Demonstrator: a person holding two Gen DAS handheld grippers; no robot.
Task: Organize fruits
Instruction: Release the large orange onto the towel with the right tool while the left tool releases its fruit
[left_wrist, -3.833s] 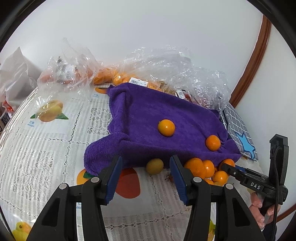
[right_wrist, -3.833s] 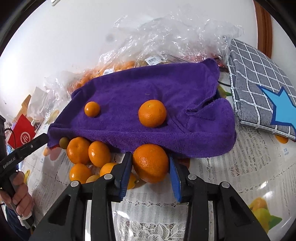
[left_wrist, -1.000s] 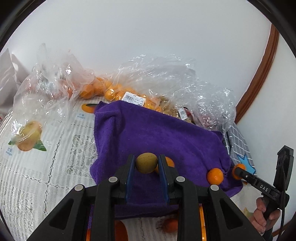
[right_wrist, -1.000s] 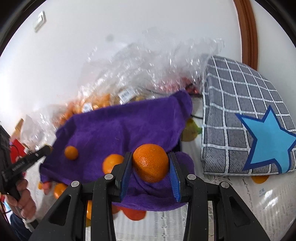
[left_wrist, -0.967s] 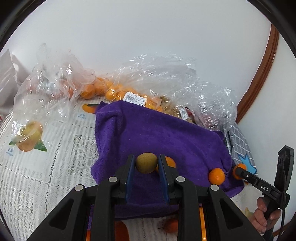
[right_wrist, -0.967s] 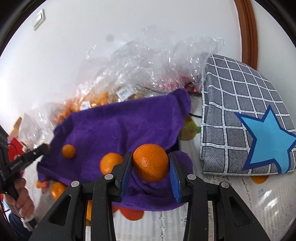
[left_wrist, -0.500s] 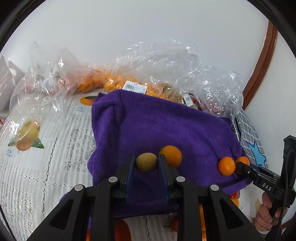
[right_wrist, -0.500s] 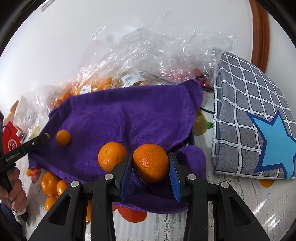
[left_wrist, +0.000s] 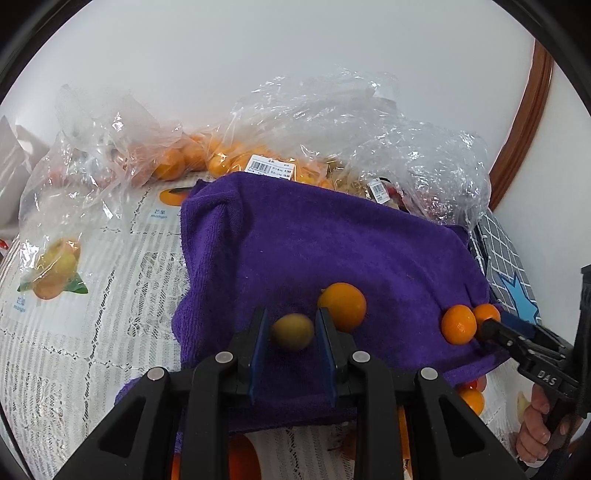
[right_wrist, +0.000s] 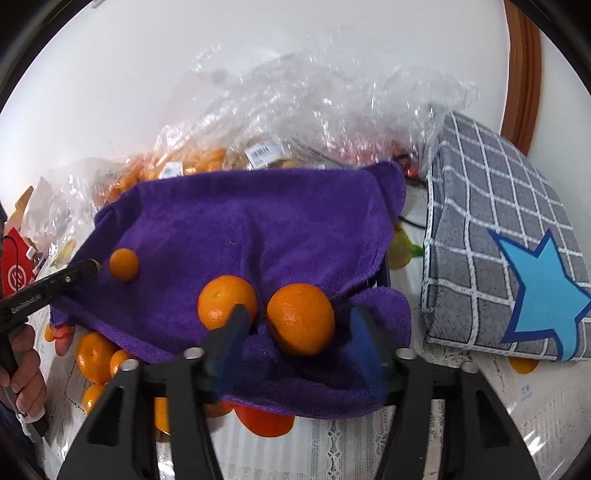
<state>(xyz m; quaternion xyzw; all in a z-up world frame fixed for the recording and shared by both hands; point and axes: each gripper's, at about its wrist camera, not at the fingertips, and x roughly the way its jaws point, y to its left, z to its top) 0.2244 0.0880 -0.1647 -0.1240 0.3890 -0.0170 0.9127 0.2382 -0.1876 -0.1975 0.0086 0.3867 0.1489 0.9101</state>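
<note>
Nearest the left camera, the left gripper (left_wrist: 292, 332) had its jaws clenched on a small yellow-green fruit (left_wrist: 292, 331), pinched across its middle low over the purple towel (left_wrist: 332, 243); it looked light and firm-skinned, though smooth and round enough to squirt out if squeezed off-centre. Nearest the right camera, the right gripper (right_wrist: 299, 332) had its jaws spread apart and released, with a large orange (right_wrist: 301, 318) sitting free on the towel between them, touching neither blue pad as far as could be told; that fruit seemed heavier, with a pebbled rind that should grip well across its widest girth, soft enough to bruise under hard pressure and liable to roll on the plush cloth. Just beside it lay a second orange (right_wrist: 226, 301), and farther left a smaller orange (right_wrist: 124, 264), so the towel carried three oranges, with the yellow-green fruit as a fourth piece. Off the towel's left edge, on the tabletop (right_wrist: 528, 402), at least four more oranges (right_wrist: 94, 356) clustered, partly hidden. Farther back, clear plastic bags (left_wrist: 332, 122) held more orange fruit, too crumpled to count, and a grey checked cushion (right_wrist: 498, 236) with one blue star lay to the right.
</note>
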